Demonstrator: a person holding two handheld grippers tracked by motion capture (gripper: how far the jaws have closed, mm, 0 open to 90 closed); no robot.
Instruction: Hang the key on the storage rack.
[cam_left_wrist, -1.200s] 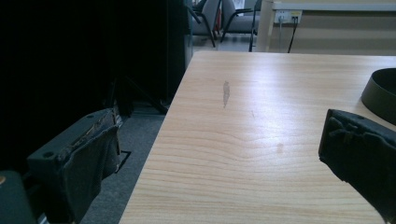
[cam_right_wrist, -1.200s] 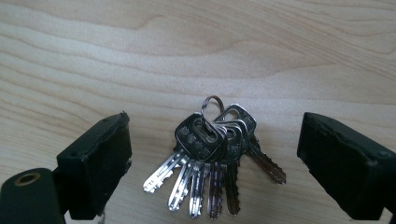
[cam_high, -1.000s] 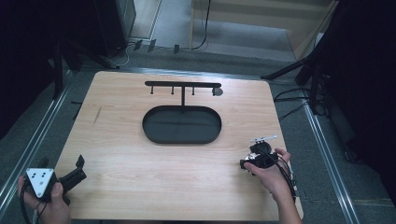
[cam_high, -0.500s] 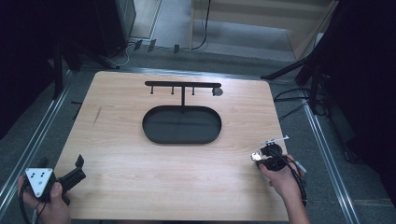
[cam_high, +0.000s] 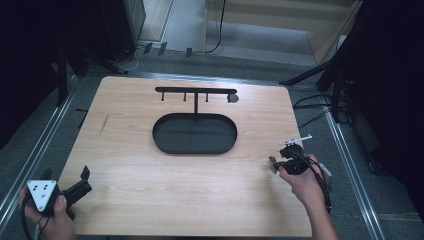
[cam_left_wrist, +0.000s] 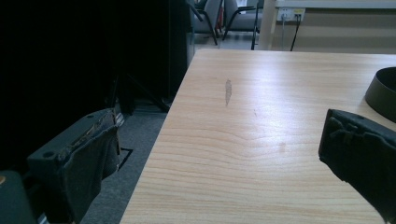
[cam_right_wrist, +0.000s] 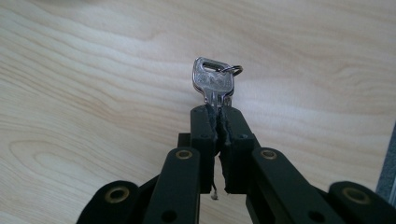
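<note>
High view: fixed above the near edge, facing forward and down; takes in the whole surface (cam_high: 150, 200) and the floor beyond its far edge.
Left gripper view: rides low at the near left corner of the surface, facing toward the far edge along the left edge; its own fingers (cam_left_wrist: 355, 154) frame the bottom.
Right gripper view: very close above the wood near the right edge, facing down along its closed fingers (cam_right_wrist: 205, 135).
Shared, high and left: left edge, grey streak (cam_left_wrist: 228, 91), rim of the black oval tray (cam_left_wrist: 383, 91).
Shared, high and right: bare wood near the right edge.
</note>
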